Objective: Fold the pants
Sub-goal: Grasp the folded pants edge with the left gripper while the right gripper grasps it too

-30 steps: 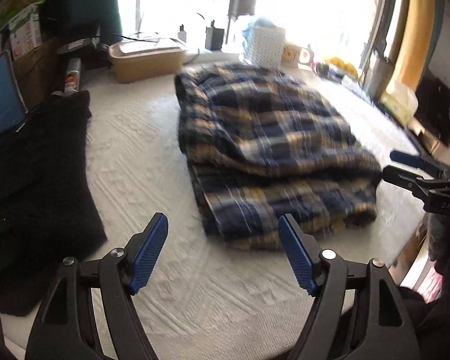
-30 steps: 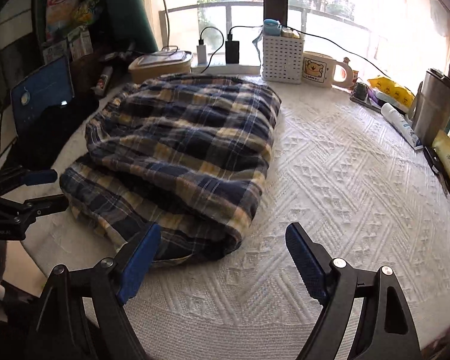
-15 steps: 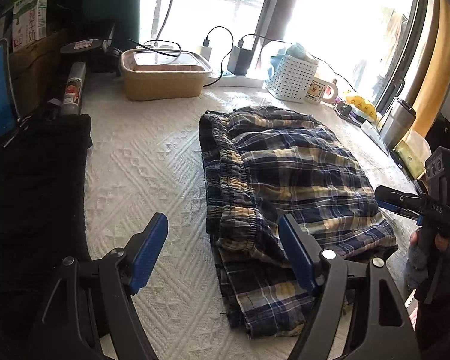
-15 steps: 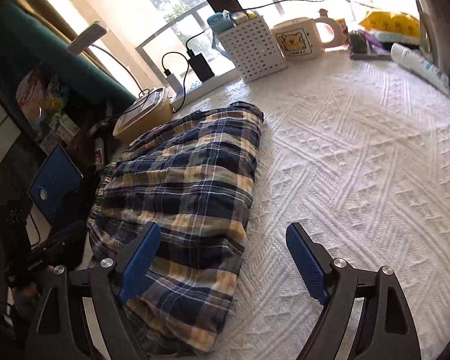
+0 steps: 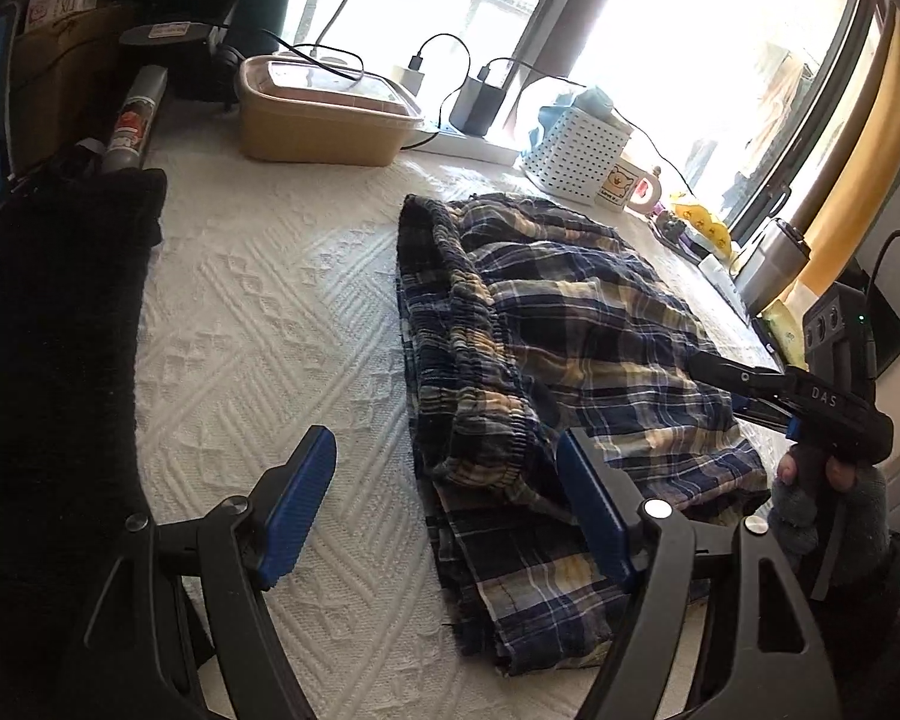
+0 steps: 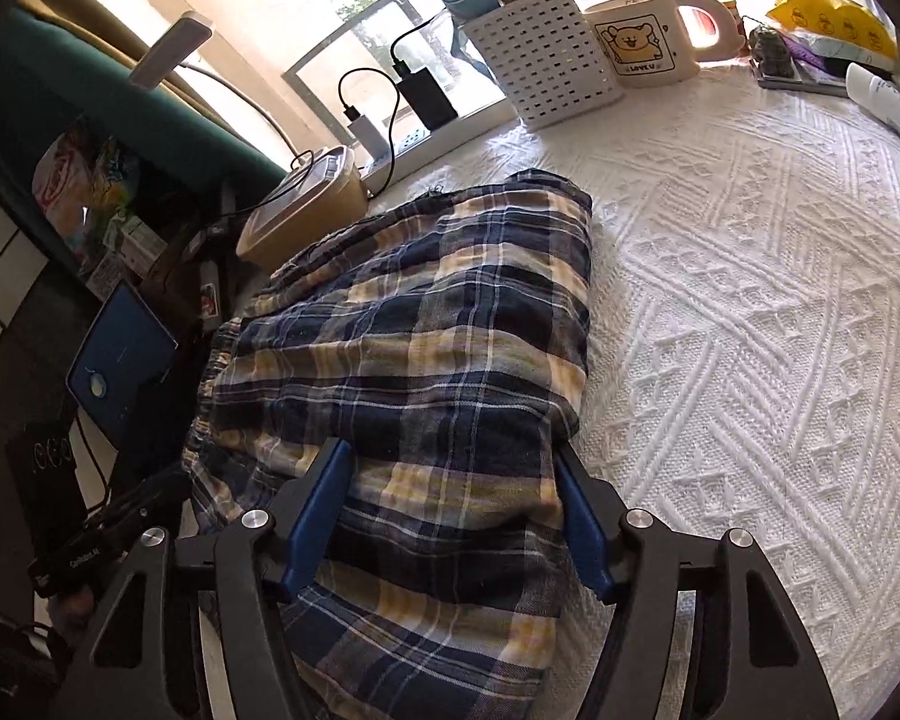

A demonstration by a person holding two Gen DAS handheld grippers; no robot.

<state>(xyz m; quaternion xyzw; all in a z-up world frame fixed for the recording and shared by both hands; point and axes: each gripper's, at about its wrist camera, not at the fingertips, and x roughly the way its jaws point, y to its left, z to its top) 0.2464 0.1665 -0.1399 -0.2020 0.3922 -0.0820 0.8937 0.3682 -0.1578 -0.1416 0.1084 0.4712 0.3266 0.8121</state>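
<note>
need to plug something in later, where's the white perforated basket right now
The white perforated basket stands at the far edge of the bedspread by the window, between the black charger and the bear mug, beyond the plaid pants.

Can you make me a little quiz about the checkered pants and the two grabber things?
1. True or false: the plaid pants lie on a white bedspread.
2. Which gripper has pants between its fingers: A) left gripper B) right gripper?
3. Fill in: the picture on the mug is a cartoon ____.

Key: 1 true. 2 B; its jaws are closing around the fabric, while the left gripper's stand open over the bedspread. 3 bear.
</note>
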